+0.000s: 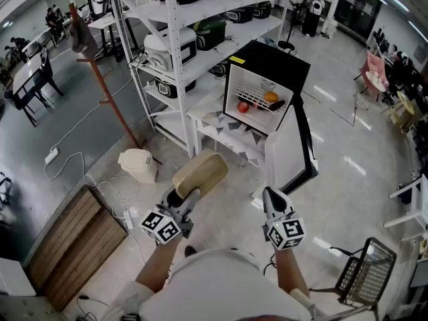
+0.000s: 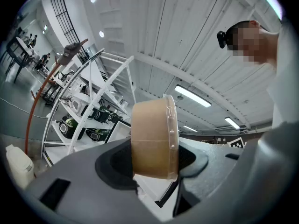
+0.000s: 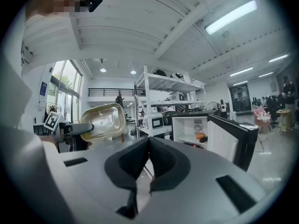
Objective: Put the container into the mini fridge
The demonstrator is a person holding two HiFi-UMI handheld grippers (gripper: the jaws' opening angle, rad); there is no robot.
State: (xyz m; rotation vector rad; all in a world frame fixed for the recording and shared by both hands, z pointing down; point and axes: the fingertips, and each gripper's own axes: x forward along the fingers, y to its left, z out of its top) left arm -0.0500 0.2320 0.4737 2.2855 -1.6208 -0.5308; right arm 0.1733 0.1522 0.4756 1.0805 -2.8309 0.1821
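My left gripper is shut on a tan, lidded container, held up in front of me and tilted on its side. In the left gripper view the container stands on edge between the two dark jaws, its clear lid to the right. The black mini fridge stands ahead on a low white table, its door swung open to the right; a red fruit, an orange one and a dark item lie inside. My right gripper is shut with nothing in it. The right gripper view shows the container at left and the fridge ahead.
A tall white shelving rack with rice cookers stands left of the fridge. A small white bin and a red coat stand are on the floor to the left. A wooden panel lies near left, a wire basket near right.
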